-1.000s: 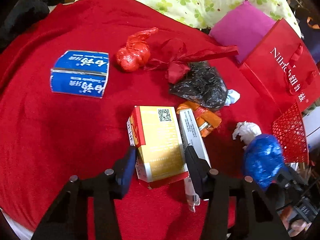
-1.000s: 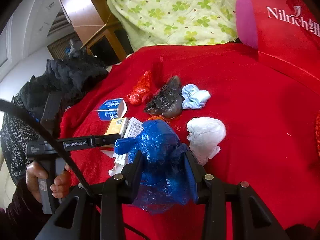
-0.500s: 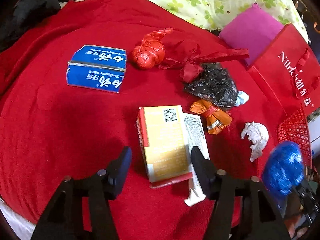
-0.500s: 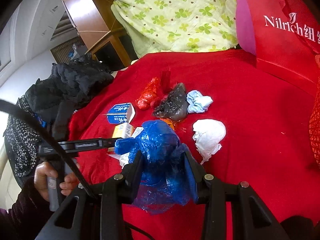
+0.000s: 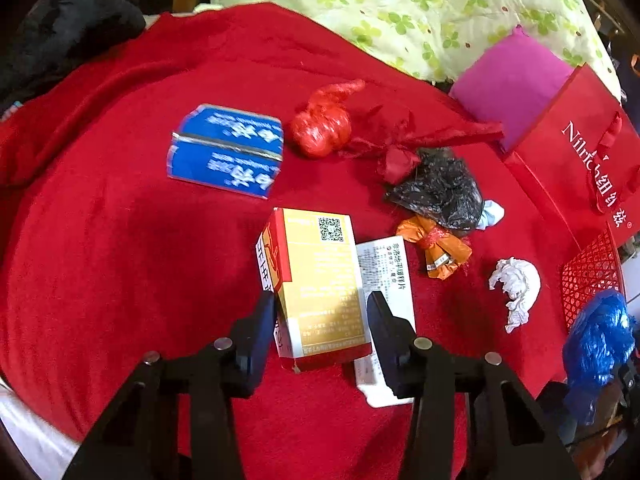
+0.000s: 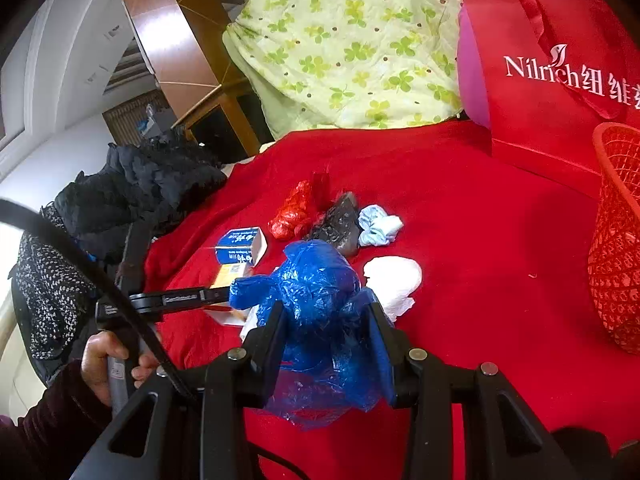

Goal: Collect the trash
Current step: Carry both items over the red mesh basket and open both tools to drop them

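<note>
Left wrist view, left gripper (image 5: 320, 308): its jaws have just been closing and now clamp the sides of the yellow and red carton (image 5: 316, 280), a stiff rectangular cardboard box lying flat on the red blanket (image 5: 120, 260); the side grip looks meant for lifting it off.
Left wrist view, beside the carton: a flat white printed box (image 5: 384, 276) lies touching it, partly under one black finger.
Left wrist view, trash spread on the blanket: flattened blue cardboard box (image 5: 228, 152), knotted shiny red plastic bag (image 5: 320, 128), crinkled black plastic bag (image 5: 440, 192), orange wrapper (image 5: 436, 248), crumpled white tissue (image 5: 516, 288).
Right wrist view, right gripper (image 6: 326, 332): narrowed on a wad of crinkly blue plastic bag (image 6: 320, 312), held clear above the blanket, probably for carrying.
Right wrist view, likely destination: a red mesh basket (image 6: 616, 240) stands at the right, near a red paper shopping bag (image 6: 552, 80).
Right wrist view, person: a hand (image 6: 108, 360) grips the other tool's handle.
</note>
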Action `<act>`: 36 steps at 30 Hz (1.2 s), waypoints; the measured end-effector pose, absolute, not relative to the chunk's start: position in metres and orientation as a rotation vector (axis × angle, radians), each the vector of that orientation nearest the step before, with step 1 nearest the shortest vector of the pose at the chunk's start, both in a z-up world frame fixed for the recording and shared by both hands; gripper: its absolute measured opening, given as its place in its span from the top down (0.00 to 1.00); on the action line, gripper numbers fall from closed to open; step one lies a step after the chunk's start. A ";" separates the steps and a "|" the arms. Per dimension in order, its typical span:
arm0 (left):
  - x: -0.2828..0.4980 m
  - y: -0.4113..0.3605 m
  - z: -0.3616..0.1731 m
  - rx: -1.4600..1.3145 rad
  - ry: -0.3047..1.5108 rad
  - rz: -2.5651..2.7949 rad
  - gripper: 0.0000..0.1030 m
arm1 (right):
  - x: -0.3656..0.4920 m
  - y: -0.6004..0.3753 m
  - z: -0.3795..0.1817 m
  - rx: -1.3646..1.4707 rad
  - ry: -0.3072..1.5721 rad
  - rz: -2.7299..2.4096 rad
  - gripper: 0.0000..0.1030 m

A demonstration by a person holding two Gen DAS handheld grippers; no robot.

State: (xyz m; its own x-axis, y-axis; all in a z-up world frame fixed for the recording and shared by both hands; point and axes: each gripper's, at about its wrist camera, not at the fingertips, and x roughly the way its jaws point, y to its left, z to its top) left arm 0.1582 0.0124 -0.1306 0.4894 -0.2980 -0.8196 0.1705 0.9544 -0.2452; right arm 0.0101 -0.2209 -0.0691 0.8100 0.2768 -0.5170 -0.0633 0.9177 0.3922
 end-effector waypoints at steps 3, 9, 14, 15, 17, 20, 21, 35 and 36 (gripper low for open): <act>0.148 0.015 -0.113 -0.136 0.989 -0.283 0.53 | 0.007 -0.225 -0.064 0.384 0.582 0.185 0.60; 0.122 -0.032 -0.054 -0.054 0.860 -0.411 0.53 | -0.012 -0.245 -0.037 0.393 0.487 0.148 0.60; 0.099 -0.108 -0.013 0.012 0.778 -0.620 0.53 | -0.049 -0.294 -0.006 0.411 0.361 0.023 0.60; 0.095 -0.126 -0.006 0.019 0.765 -0.670 0.53 | -0.057 -0.306 -0.001 0.422 0.336 -0.009 0.60; 0.089 -0.159 0.004 0.029 0.747 -0.751 0.53 | -0.073 -0.332 0.005 0.447 0.295 -0.069 0.60; 0.081 -0.215 0.019 0.049 0.726 -0.878 0.53 | -0.098 -0.377 0.012 0.490 0.244 -0.190 0.60; 0.079 -0.234 0.023 0.057 0.714 -0.910 0.52 | -0.105 -0.392 0.013 0.515 0.233 -0.219 0.60; 0.069 -0.400 0.008 0.178 0.761 -1.068 0.43 | -0.126 -0.498 -0.031 0.780 0.264 -0.361 0.41; 0.068 -0.401 0.002 0.194 0.765 -1.058 0.41 | -0.127 -0.497 -0.035 0.785 0.266 -0.358 0.40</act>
State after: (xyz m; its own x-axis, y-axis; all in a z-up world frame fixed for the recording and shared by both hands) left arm 0.0682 -0.4015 0.0023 0.2648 -0.7124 -0.6499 0.8404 0.5010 -0.2068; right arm -0.1271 -0.4970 -0.0347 0.9072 -0.2139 -0.3623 0.4087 0.6523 0.6383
